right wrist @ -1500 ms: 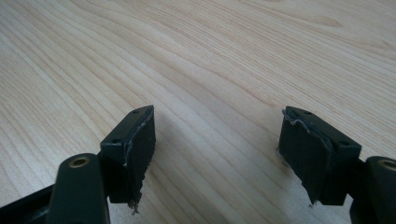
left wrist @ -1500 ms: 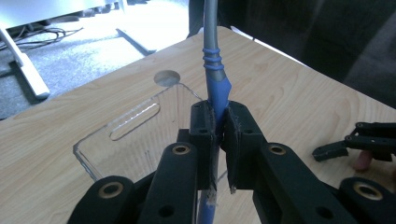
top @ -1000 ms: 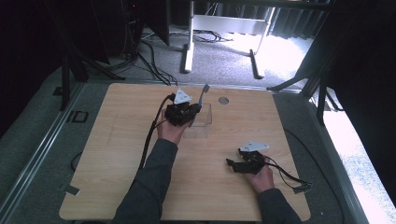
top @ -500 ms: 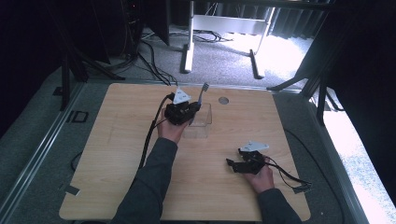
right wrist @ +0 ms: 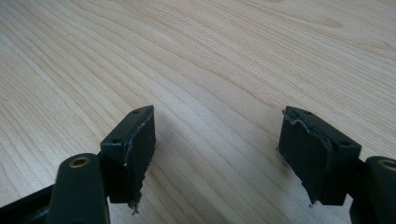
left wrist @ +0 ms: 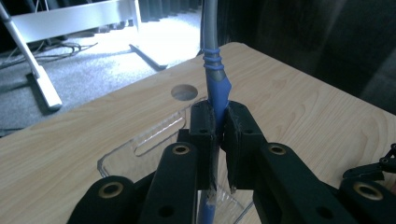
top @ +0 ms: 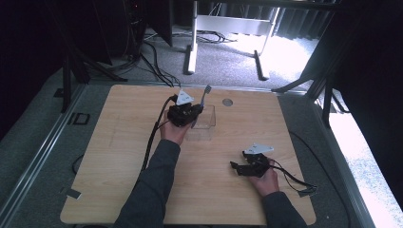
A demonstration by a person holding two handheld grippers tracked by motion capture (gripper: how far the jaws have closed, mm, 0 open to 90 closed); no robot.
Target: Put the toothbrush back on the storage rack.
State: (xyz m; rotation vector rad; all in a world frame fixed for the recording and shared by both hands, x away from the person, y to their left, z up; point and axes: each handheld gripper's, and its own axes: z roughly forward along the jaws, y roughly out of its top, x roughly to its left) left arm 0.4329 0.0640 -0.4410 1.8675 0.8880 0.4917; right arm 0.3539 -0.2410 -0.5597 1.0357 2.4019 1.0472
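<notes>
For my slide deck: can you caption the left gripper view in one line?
Left gripper shut on a blue-handled toothbrush, held upright over a clear box on the wooden table.

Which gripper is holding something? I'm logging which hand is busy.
The left gripper, over the clear container: its jaws clamp a blue-handled toothbrush. The right gripper has jaws spread over bare table.

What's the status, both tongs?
Left tongs shut on toothbrush, upright over clear box. Right tongs open, idle on bare table. Nothing in the way.
</notes>
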